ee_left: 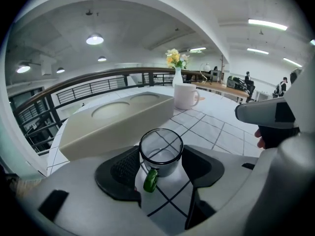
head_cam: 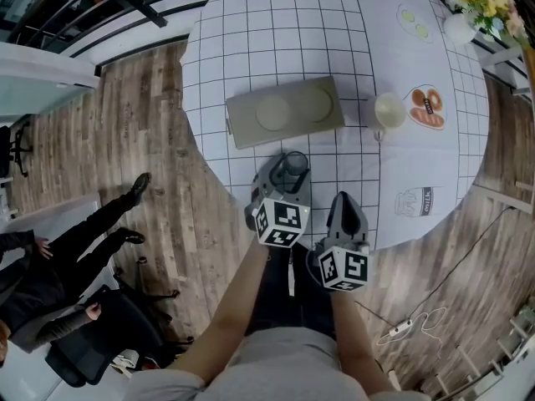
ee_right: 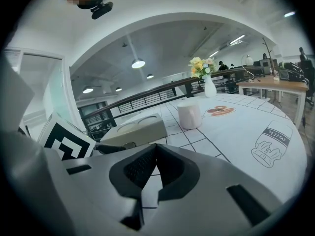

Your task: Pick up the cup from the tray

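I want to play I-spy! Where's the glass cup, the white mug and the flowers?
glass cup (ee_left: 166, 167): left gripper view, on its clear side wall.
white mug (ee_left: 186, 96): left gripper view, middle of its body.
flowers (ee_left: 176, 58): left gripper view, on the yellow blooms.

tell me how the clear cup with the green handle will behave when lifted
The glass cup looks thin-walled and empty, so it is probably light, but likely to break if squeezed hard or dropped. Its smooth sides may slip in the left tongs that flank it. The green handle on one side could make it twist slightly.
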A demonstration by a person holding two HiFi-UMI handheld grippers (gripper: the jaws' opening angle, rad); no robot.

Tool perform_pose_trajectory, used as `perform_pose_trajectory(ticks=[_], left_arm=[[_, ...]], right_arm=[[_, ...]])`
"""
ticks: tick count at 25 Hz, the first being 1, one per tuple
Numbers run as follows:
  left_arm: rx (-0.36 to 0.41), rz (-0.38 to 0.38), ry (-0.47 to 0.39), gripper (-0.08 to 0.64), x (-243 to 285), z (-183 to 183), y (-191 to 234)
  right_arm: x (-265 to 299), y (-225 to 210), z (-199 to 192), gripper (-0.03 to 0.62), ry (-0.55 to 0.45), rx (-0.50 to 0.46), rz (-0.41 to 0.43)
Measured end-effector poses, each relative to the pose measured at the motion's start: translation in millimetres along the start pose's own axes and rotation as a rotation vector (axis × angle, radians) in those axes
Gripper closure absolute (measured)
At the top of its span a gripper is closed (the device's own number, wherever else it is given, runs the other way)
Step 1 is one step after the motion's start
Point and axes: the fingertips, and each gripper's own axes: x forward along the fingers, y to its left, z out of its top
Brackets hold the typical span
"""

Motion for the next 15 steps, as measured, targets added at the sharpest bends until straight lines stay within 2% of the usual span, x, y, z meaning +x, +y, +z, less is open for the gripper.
perform_pose_trajectory(ticks=[6,9,11,12,13,15], left_arm=[[-0.036,0.006,-0.076,0.241,-6.6,9.6,2.9],[-0.040,0.036,-0.117,0.239,-23.1,16.7,9.4],[-0.080,0.065,-0.174,0.239,-45.5,27.1,17.3],[-0.107,0.082,-0.232,0.249,-59.5,39.1,23.3],[-0.142,0.100,-0.294,0.319,-73.6,52.4,29.8],[-0.213,0.121,-0.388,0.530,-96.5,73.6,39.1]], right_arm=[[0.2,-1.1,0.8,0.584,-0.002,-0.010,-0.006],[-0.5,-1.5,4.4,0.584,-0.010,-0.011,-0.010],[-1.2,0.0,12.4,0.584,-0.025,-0.016,-0.006],[-1.2,1.0,18.9,0.584,-0.037,-0.020,-0.002],[-0.7,2.1,26.7,0.584,-0.053,-0.026,0.003],[1.2,5.0,45.0,0.583,-0.090,-0.038,0.011]])
